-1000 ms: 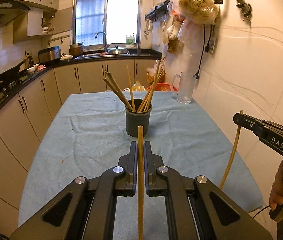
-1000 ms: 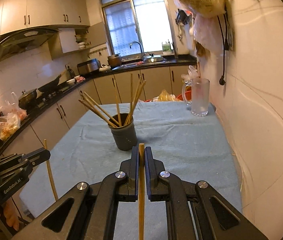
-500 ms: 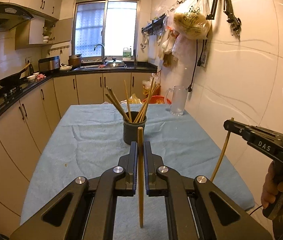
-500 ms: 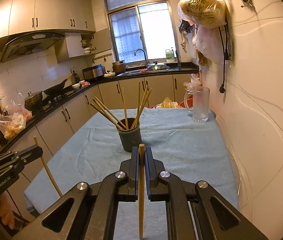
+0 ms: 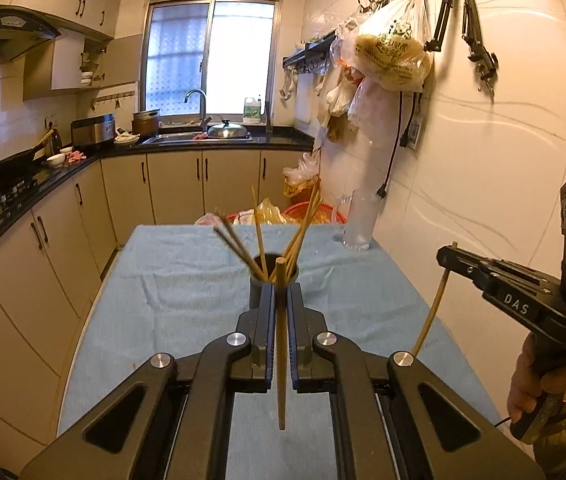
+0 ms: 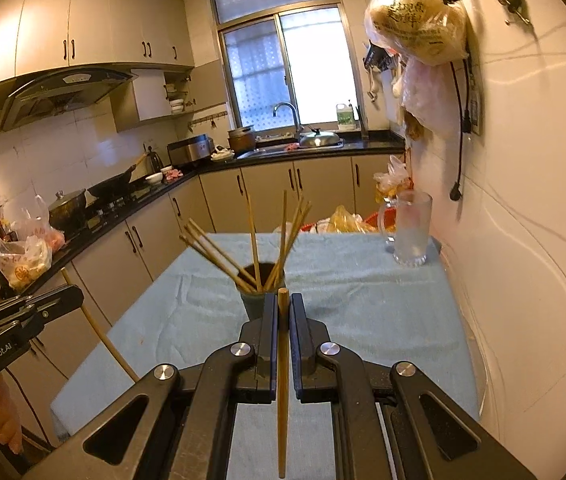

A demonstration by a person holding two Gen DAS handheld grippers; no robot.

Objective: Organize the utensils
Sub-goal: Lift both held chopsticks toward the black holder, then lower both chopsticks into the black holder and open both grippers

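Each tool, left tool and right tool, is gripping one chopstick upright; next, both are needing lowering into the holder mid-table.

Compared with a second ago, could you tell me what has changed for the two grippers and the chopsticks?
Both grippers have risen: the table and holder sit lower in each view. The left gripper stays shut on its chopstick, the right gripper on its own chopstick. Nothing was released. The holder, its chopsticks and the glass mug have not moved.
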